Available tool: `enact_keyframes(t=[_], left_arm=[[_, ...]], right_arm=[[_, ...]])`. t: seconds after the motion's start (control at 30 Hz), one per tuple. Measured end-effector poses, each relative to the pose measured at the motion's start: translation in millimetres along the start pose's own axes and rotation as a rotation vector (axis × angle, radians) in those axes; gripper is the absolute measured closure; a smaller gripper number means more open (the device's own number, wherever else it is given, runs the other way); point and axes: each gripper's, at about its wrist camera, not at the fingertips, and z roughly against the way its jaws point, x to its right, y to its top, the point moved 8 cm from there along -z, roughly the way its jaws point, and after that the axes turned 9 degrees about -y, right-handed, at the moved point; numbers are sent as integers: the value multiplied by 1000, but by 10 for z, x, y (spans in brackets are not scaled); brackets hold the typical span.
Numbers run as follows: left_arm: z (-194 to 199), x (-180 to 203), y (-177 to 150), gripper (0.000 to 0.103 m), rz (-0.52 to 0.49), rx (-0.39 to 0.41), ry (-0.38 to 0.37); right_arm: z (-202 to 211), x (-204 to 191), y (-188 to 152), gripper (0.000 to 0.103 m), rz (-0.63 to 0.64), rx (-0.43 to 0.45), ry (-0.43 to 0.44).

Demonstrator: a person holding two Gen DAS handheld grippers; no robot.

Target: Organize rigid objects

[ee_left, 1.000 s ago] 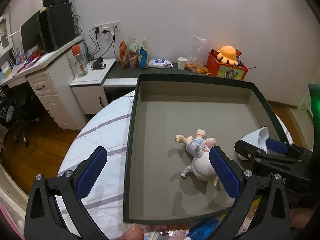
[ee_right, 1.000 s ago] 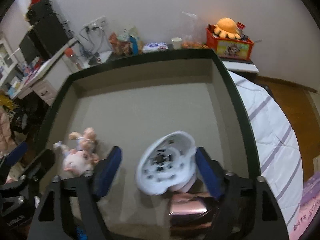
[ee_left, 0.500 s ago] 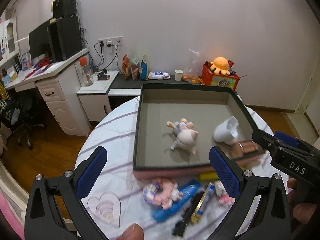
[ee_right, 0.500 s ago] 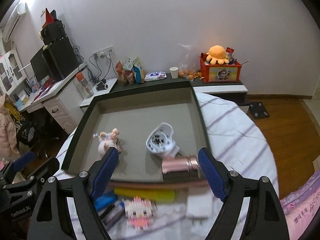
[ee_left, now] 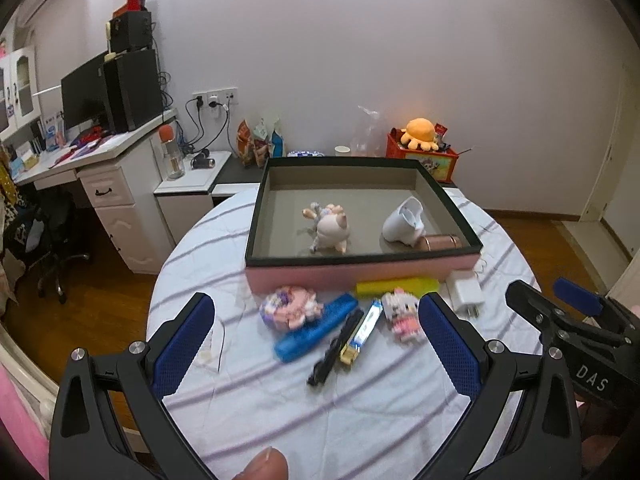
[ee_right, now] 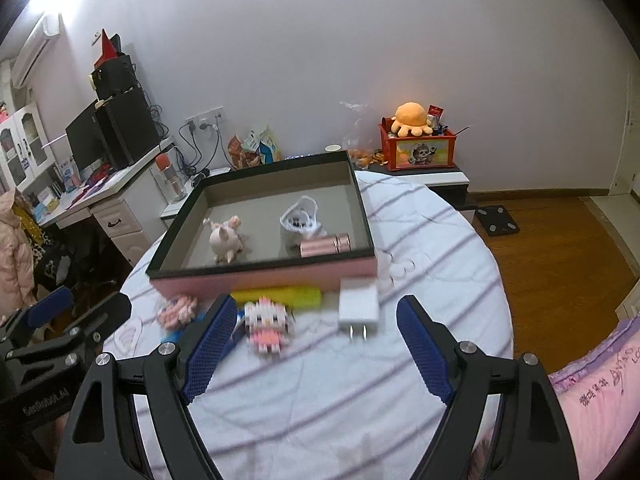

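Left wrist view: the left gripper (ee_left: pixel 316 332) hangs above the round table with the white, purple-striped cloth (ee_left: pixel 360 408), its blue-padded jaws spread wide and holding nothing. Beyond it stands the shallow pink box with a black rim and grey floor (ee_left: pixel 362 274). Inside lie a small pale piglet figurine (ee_left: pixel 330 228) toward the left, a white plastic cup-shaped part on its side (ee_left: pixel 402 222) toward the right, and a rose-gold metal cylinder (ee_left: pixel 442 242) touching that part, near the front right corner. On the cloth just in front of the box sit a yellow bar (ee_left: pixel 396 286) against the box wall, a white plug-in charger (ee_left: pixel 464 294), a pink-and-white brick-built cat figure (ee_left: pixel 402 314), a round pink-and-purple toy (ee_left: pixel 288 308), a blue flat case (ee_left: pixel 316 332), a slim black pen-like stick (ee_left: pixel 334 350) and a blue-white tube with a gold end (ee_left: pixel 360 334). The right gripper (ee_left: pixel 556 300) shows at the right edge, apart from all of them.

Right wrist view: the right gripper (ee_right: pixel 312 340) hovers over the cloth with jaws wide and empty. Between the jaws lie the brick-built cat figure (ee_right: pixel 266 324) and the charger (ee_right: pixel 358 306), prongs toward the camera. The yellow bar (ee_right: pixel 280 296) rests against the box (ee_right: pixel 264 276), which holds the piglet (ee_right: pixel 224 238), the white part (ee_right: pixel 300 220) and the cylinder (ee_right: pixel 326 245). The left gripper (ee_right: pixel 76 312) is at the left edge; this view does not show how far it gapes.
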Motion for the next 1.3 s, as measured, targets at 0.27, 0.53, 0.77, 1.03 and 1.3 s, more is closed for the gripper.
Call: enact_keyframes(t=[0.27,0.53,0.77,1.03,1.3], left_arm=[[96,-78,-293,0,-5,-3,17],[42,-159,-313,0,14,-4,11],[-56,-160,-349,0,19,-21,0],[-312,-332,-583,0,40,-88,-13],[-619,-439,-742,0,65,-152,-32]], right_arm=[[118,27,-373,19,-2,0,-3],[50,18,-376,19,-2,-5,-12],[-25,-11,-410,20,5,-20,-19],[-151,42,-483,20,-2,-46,-26],[-372,90,-575,20,-13,-89,-34]])
